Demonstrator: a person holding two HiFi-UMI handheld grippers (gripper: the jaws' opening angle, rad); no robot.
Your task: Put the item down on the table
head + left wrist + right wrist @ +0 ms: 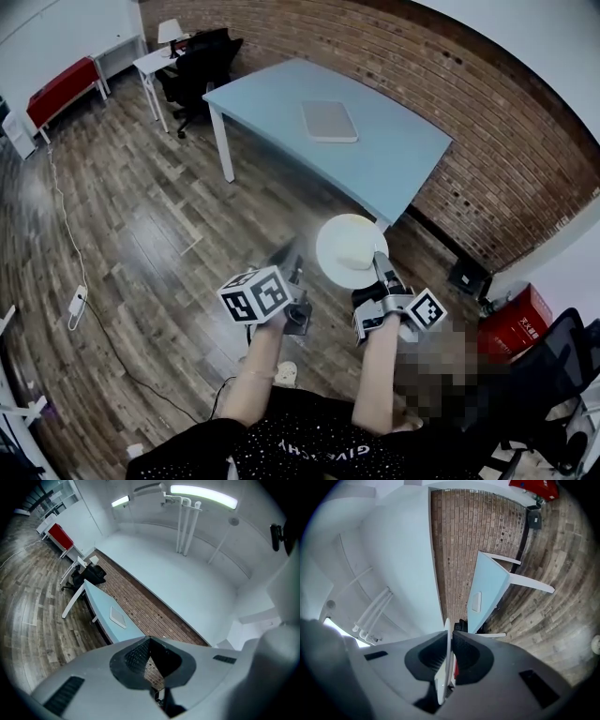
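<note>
The only legible print, seen in the head view, is on the person's black shirt [281, 441]: pale capitals, upside down to the camera, that appear to spell GIVENCHY (the middle letters are faint). The red case [514, 323] beside the brick wall bears white marks too small to read.

Setting: office-like workroom.
Table [281, 98]: light blue top, white legs.
Wall [450, 84]: exposed brick, just behind the table.
Floor [141, 244]: wood planks, in front of the table.
Chair [202, 66]: black swivel type, with a white desk [152, 62], beyond the table's left end.
Tube lights [201, 494]: overhead.
</note>
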